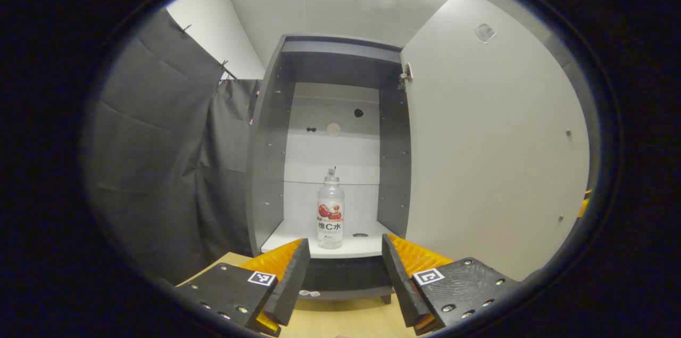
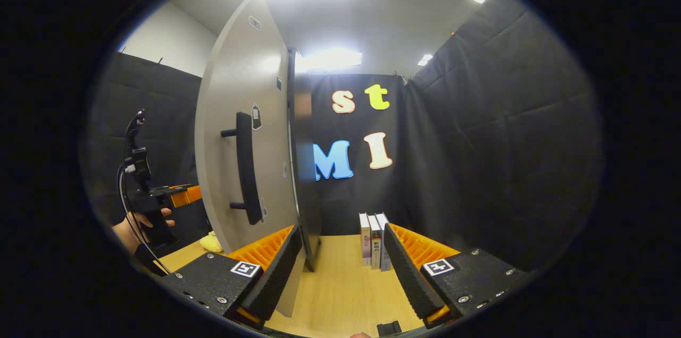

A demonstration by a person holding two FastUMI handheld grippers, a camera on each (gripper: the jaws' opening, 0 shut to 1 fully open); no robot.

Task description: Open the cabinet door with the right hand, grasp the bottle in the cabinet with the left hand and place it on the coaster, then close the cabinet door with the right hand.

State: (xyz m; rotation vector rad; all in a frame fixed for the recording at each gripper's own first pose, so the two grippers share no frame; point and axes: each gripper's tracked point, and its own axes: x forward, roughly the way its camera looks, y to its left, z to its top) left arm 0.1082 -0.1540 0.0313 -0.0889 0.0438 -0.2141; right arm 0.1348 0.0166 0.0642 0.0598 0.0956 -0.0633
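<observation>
Tall grey cabinet door (image 1: 495, 157) swung wide open. Clear plastic bottle with red label (image 1: 330, 213) upright on white cabinet shelf (image 1: 367, 246), centred ahead of left gripper (image 1: 345, 269), jaws spread, empty, well short. Right gripper (image 2: 340, 269) spread, beside door edge. Advance straight, level, pinch at label mid-height; avoid toppling bottle.

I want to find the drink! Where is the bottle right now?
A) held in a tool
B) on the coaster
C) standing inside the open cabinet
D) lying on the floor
C: in the left gripper view the bottle stands upright on the cabinet shelf, door swung open, beyond the open left tool.
</observation>
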